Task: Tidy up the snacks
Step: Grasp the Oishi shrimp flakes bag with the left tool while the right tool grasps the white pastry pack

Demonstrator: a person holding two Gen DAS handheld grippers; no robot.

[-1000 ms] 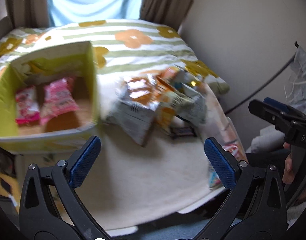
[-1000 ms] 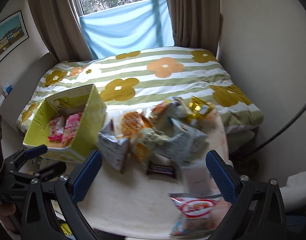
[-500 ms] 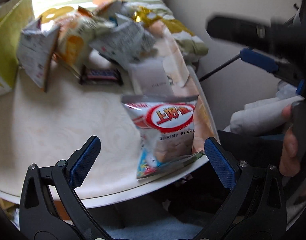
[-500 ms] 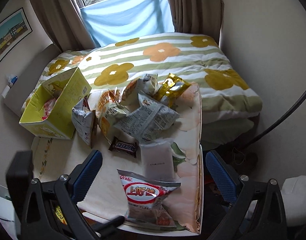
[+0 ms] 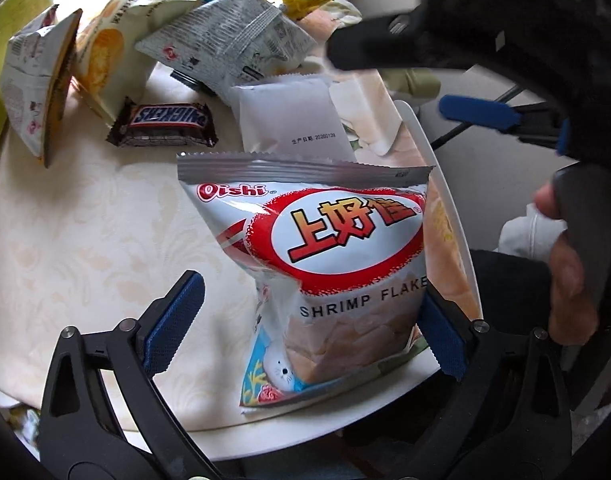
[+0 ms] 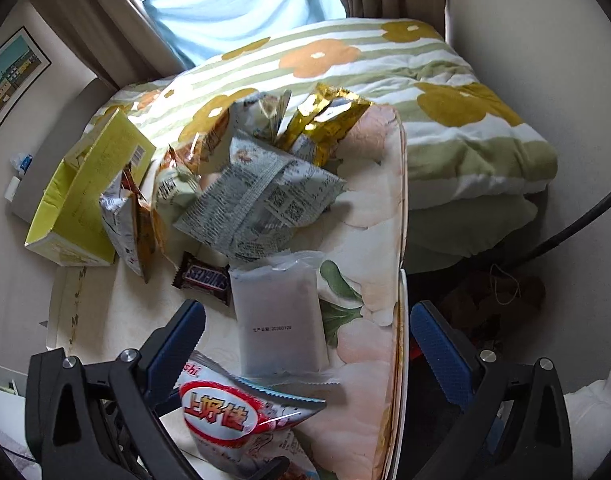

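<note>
Left gripper (image 5: 305, 328): jaws apart, just been narrowing, straddling shrimp flakes bag (image 5: 329, 264) at table (image 5: 85, 220) edge. Risk: puffy foil slips, bag drops off edge. Right gripper (image 6: 305, 332): apart, empty.

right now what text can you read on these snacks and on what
"Oishi", "上好佳", "SHRIMP FLAKE": shrimp flakes bag
"SNICKERS", upside down: chocolate bar
"生产日期: 20260129": white sachet
Grey packet print: too small to read
Yellow box barcode: unreadable
</note>
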